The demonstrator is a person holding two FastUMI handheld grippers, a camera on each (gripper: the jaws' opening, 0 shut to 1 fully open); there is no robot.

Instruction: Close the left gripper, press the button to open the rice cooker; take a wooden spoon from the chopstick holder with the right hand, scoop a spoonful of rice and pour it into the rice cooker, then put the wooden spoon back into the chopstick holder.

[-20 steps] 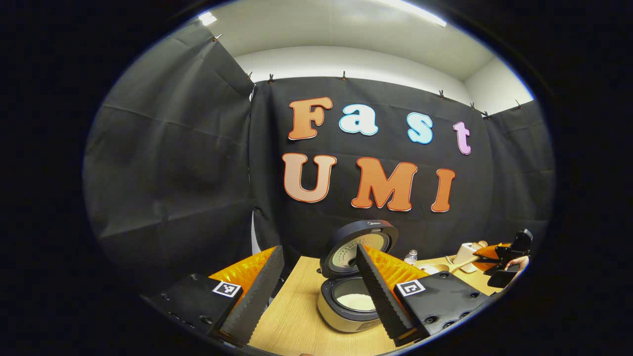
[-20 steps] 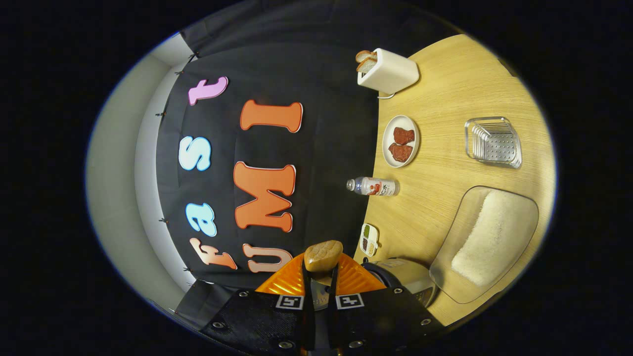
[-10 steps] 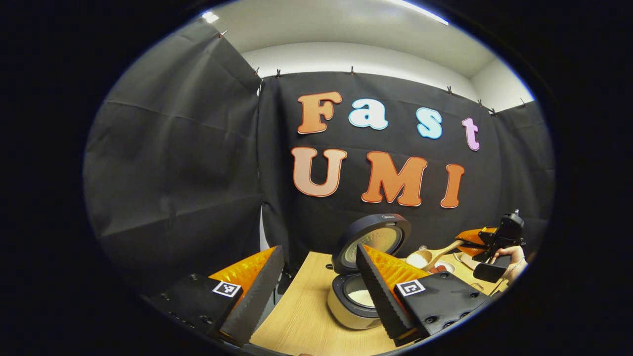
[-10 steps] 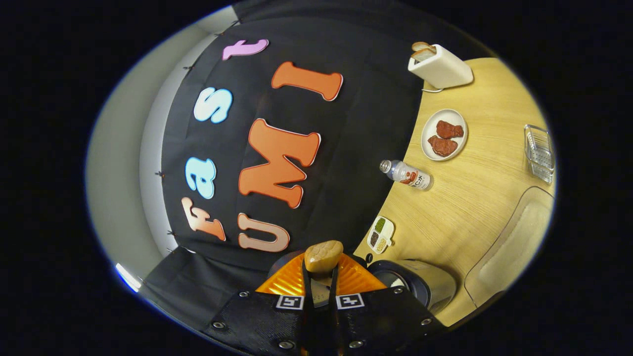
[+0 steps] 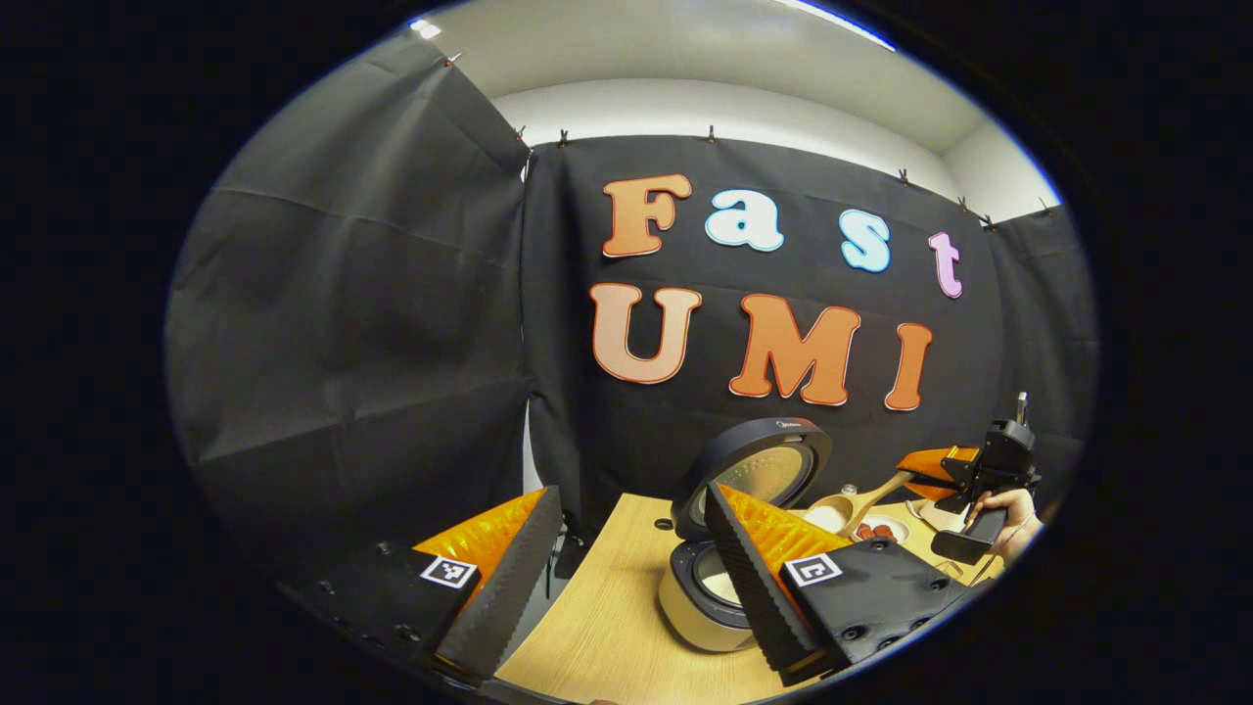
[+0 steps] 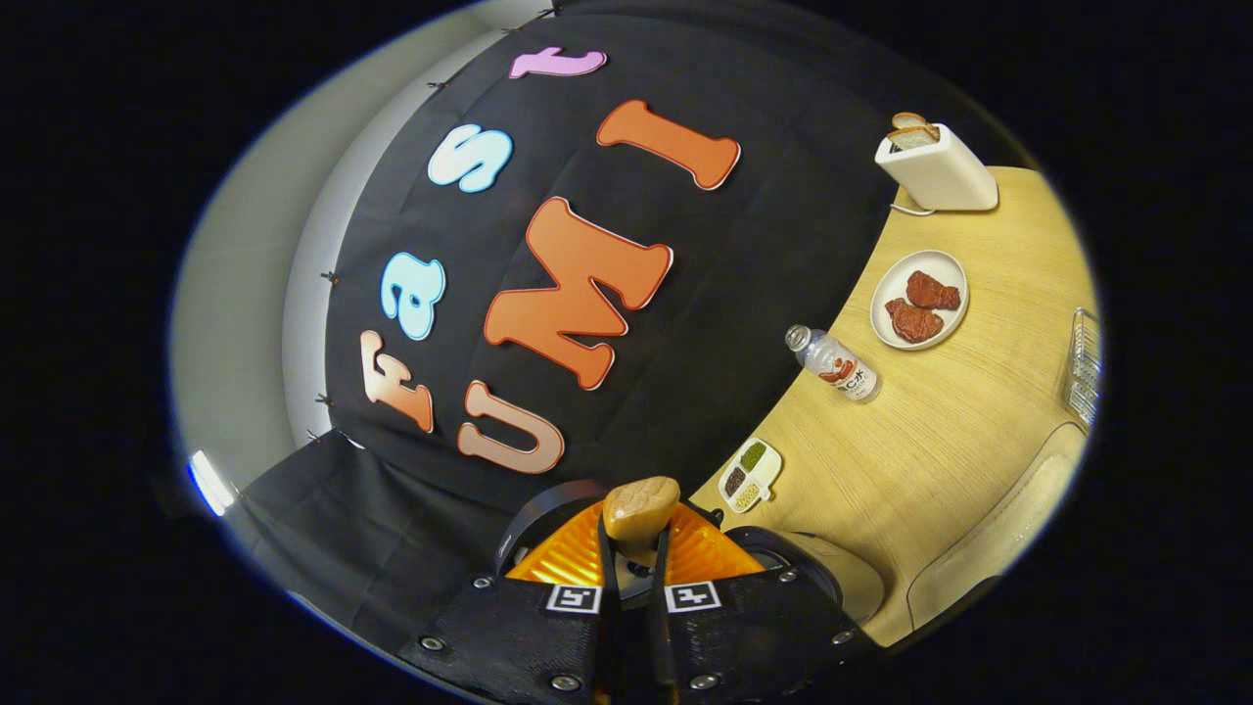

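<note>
Our right gripper (image 6: pixel 634 548) clamps one wooden spoon (image 6: pixel 640 507), its bowl held beside the one open rice cooker (image 5: pixel 729 519). Our left gripper (image 5: pixel 626 578) gapes empty. Farther off we count one bottle (image 6: pixel 835 363), one toaster (image 6: pixel 935 174) and one plate (image 6: pixel 894 333) with two meat pieces.

Our left gripper (image 5: pixel 626 578) is a chunky rig: black matte blocks with small dark screws along the edges, each block with a square black-and-white tag stuck on. Its fingers (image 5: pixel 501 587) are long wedges with ribbed, saw-toothed inner faces and ridged translucent backing. Our right gripper (image 6: pixel 634 573) has the same black screwed plates and a pair of square tags side by side. From the left gripper view we also see its boxy black body and handle, with a hand (image 5: pixel 1003 506) on it.
</note>
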